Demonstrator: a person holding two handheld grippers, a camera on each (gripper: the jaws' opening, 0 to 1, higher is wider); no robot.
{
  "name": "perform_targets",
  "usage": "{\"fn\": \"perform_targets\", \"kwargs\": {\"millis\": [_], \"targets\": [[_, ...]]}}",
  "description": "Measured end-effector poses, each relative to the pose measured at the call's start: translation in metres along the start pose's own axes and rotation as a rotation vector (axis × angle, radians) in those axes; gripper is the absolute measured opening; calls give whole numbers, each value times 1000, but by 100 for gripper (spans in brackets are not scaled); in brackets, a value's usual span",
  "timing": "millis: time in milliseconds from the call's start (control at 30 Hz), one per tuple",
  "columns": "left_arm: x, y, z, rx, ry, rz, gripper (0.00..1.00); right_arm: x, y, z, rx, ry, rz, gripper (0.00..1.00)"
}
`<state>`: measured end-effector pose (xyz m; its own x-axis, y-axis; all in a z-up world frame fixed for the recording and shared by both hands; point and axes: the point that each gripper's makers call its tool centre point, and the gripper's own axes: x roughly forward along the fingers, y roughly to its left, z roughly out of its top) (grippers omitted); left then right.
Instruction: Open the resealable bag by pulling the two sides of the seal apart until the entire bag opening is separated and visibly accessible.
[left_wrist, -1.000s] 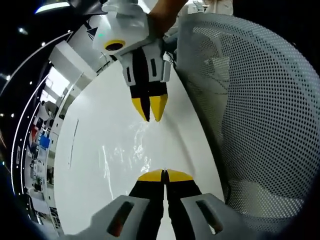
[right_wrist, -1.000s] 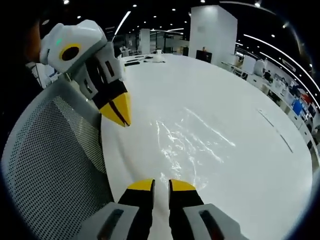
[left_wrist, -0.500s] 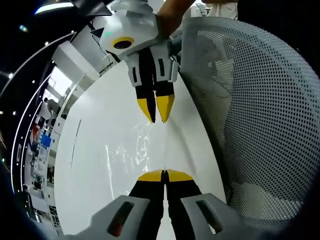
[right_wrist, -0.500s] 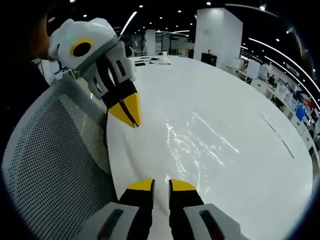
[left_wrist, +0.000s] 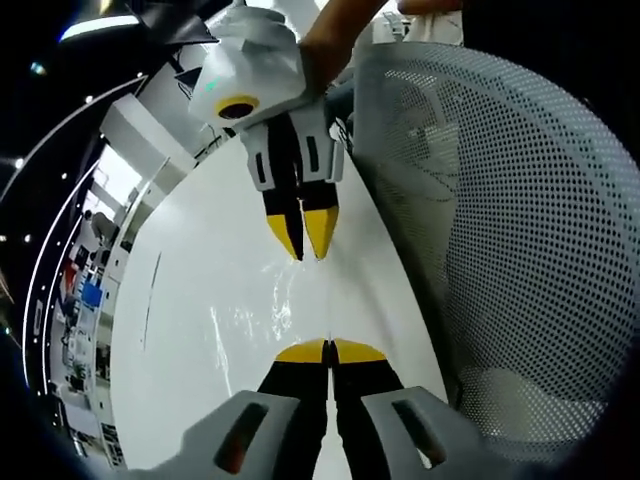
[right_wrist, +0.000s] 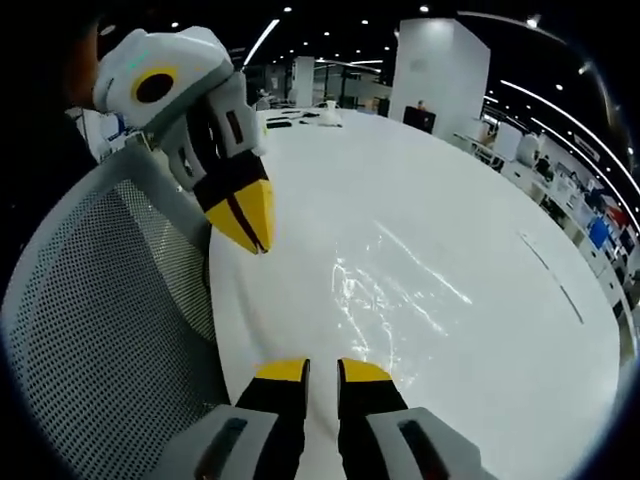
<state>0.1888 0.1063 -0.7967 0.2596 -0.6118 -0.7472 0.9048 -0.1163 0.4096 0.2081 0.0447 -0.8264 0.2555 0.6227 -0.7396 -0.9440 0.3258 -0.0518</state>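
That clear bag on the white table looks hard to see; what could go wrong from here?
The clear bag is mostly glare on the white table, so its seal is hard to find. The left hand-held gripper looks closed, so it might miss the thin edge. The bag lies near the table edge by the mesh chair and could slide off.

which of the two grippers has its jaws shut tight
The left gripper: in its own view its yellow tips meet with no gap. The right gripper shows white table between its tips, so it is open. Neither holds the clear bag.
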Motion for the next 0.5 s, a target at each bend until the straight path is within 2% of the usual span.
{"fn": "perform_targets", "kwargs": {"millis": [200, 233, 500], "targets": [[0, 1, 6, 1, -19, 6, 0, 2, 1, 2, 9, -8, 10, 3], [0, 2, 4, 0, -14, 8, 0, 3, 3, 3, 4, -6, 16, 0], [1, 4, -9, -72, 49, 29, 0, 5, 2, 9, 15, -6, -2, 0]]}}
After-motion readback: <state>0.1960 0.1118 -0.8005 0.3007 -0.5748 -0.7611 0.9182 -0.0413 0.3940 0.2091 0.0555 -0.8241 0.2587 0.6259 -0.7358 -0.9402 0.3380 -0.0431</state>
